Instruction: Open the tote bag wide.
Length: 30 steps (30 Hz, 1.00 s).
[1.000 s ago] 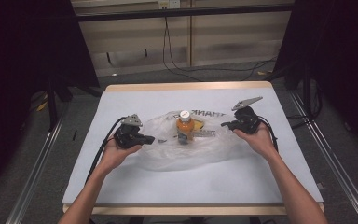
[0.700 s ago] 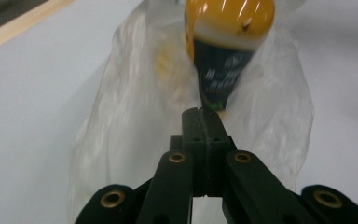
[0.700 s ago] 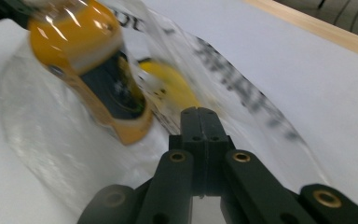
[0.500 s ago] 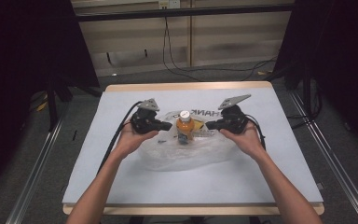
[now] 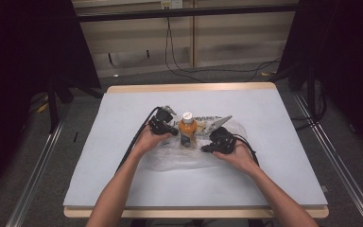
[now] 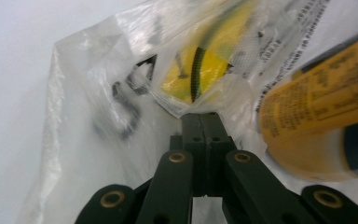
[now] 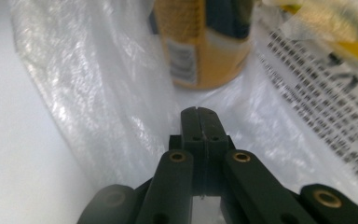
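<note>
Both hands have come inward and down since the earlier frames, so the left hand-held gripper (image 5: 174, 133) and the right hand-held gripper (image 5: 205, 148) now sit low on either side of the orange bottle (image 5: 187, 129), where before they stood wider apart and higher

White covering spreads over the tabletop (image 5: 123, 189), with a pale wooden rim showing along its far and near edges. Around it the room is dim: dark curtains hang at both sides, a light panelled wall stands beyond the far edge, black cables (image 5: 179, 56) trail down that wall onto the grey floor, and metal rails (image 5: 33, 175) run along the floor on each side.

A clear plastic bag (image 5: 179, 161) with black printing lies crumpled near the middle of the tabletop, and the bottle, white-capped, stands upright on it. Seen from the left gripper view, the bottle (image 6: 317, 121) lies just to one side of the jaws, with a yellow patch (image 6: 200, 70) showing through the film (image 6: 98, 116) straight ahead. From the right gripper view, the bottle's base (image 7: 205, 51) stands just beyond the jaw tips, with wrinkled film (image 7: 98, 93) all round them.

Each hand-held gripper has its jaws pressed together; I cannot tell whether any film is caught between them
</note>
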Available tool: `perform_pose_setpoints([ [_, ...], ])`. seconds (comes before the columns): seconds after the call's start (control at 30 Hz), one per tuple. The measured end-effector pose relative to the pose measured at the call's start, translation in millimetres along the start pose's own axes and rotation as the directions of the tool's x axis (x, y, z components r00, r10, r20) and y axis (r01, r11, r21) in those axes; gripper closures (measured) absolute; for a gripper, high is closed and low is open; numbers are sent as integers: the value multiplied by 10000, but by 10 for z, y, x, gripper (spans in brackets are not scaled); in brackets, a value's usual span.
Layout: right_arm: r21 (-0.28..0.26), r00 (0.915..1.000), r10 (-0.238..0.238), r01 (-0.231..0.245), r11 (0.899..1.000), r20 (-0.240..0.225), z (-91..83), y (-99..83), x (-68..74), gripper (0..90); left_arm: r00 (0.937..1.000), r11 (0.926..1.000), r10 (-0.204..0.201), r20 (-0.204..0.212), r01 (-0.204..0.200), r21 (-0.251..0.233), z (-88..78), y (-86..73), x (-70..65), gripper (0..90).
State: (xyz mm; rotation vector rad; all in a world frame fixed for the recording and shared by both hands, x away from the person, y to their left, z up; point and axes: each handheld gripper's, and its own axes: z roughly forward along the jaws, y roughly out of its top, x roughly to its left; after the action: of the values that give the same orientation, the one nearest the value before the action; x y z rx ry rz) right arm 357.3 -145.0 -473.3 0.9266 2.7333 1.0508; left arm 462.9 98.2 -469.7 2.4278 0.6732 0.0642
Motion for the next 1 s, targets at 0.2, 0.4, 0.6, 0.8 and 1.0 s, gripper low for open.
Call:
perform_pose_setpoints([
  [0.2,8,9992,-237,237,9997,-307,-40,-104,105,900,9986,9998,-157,-510,162,91,-23,-8,18,900],
  [0.4,-44,9963,-602,600,9982,-618,-77,-177,196,900,9956,9994,-305,-882,319,138,-27,4,83,900],
  [0.6,-2,9956,-633,635,9980,-694,-101,-211,239,900,9905,9968,-769,-1137,741,-292,-20,-22,138,900],
  [0.8,52,9956,-661,666,9978,-667,-147,-262,289,900,9895,9903,-1252,-727,1202,-696,-20,-61,146,900],
  [1.0,-590,9974,-225,184,9981,-685,-157,-252,205,900,9946,9849,-1020,-185,984,-1426,-129,-93,87,900],
])
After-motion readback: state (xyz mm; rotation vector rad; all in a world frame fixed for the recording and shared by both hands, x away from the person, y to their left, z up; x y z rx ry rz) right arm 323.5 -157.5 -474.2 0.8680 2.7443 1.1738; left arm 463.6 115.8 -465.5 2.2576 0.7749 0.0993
